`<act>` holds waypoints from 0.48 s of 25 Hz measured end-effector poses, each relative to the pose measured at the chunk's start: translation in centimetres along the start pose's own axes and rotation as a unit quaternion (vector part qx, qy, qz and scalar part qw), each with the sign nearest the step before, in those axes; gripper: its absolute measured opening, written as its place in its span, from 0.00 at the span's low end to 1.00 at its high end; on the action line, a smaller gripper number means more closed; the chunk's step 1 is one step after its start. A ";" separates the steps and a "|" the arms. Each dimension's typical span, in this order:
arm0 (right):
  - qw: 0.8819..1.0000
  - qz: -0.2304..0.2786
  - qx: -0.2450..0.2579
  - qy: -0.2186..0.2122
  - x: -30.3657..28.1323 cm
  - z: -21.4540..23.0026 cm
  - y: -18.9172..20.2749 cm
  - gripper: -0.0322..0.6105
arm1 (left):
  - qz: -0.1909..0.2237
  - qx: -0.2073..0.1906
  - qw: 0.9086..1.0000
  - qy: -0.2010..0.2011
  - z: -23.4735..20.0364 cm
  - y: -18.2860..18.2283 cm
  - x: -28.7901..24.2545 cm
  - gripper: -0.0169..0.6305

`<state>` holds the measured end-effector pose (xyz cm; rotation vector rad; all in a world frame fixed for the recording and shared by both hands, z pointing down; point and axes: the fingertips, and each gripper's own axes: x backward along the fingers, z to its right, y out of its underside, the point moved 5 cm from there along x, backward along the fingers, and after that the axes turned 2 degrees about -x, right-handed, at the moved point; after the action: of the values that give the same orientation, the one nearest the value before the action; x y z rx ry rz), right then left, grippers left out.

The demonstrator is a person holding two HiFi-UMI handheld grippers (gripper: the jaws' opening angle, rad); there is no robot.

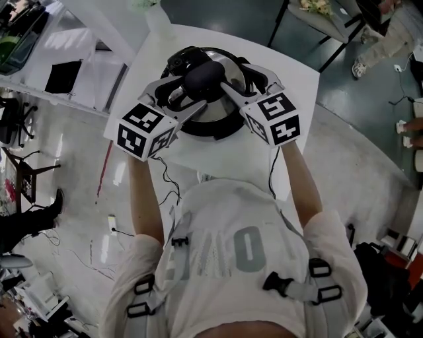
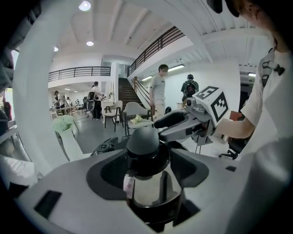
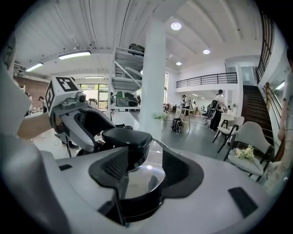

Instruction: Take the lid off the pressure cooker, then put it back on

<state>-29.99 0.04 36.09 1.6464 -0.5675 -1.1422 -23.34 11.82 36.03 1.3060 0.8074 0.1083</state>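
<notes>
The pressure cooker [image 1: 221, 129] stands on a white table [image 1: 294, 86]. Its steel lid [image 1: 210, 113] is on the pot and carries a black handle [image 1: 203, 76]. My left gripper [image 1: 188, 92] comes in from the left, and in the left gripper view its pads flank the handle's rounded knob [image 2: 143, 141] closely on both sides and seem to touch it. My right gripper [image 1: 241, 76] comes in from the right. In the right gripper view the flat end of the handle [image 3: 126, 139] lies between its pads, with bare lid [image 3: 149, 176] showing beside the right pad.
The table's near edge is close to my body, with cables hanging below it. A shelf unit [image 1: 66, 59] stands at the left. At the back right are a chair with flowers [image 1: 317, 10] and a seated person's legs [image 1: 380, 39]. Several people stand far off in the hall.
</notes>
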 end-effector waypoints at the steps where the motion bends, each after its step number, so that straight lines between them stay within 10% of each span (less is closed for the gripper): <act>1: 1.000 0.000 0.000 -0.002 0.0 0.0 0.0 0.43 | -0.001 -0.001 1.000 -0.001 0.0 0.0 0.0 0.49; 12: 1.000 0.003 0.007 -0.009 0.0 -0.2 -0.2 0.44 | 0.013 0.006 1.000 -0.003 -0.5 -0.2 0.1 0.46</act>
<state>-29.88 0.21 35.87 1.6475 -0.5928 -1.1509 -23.62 12.24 35.72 1.3276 0.7871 0.1204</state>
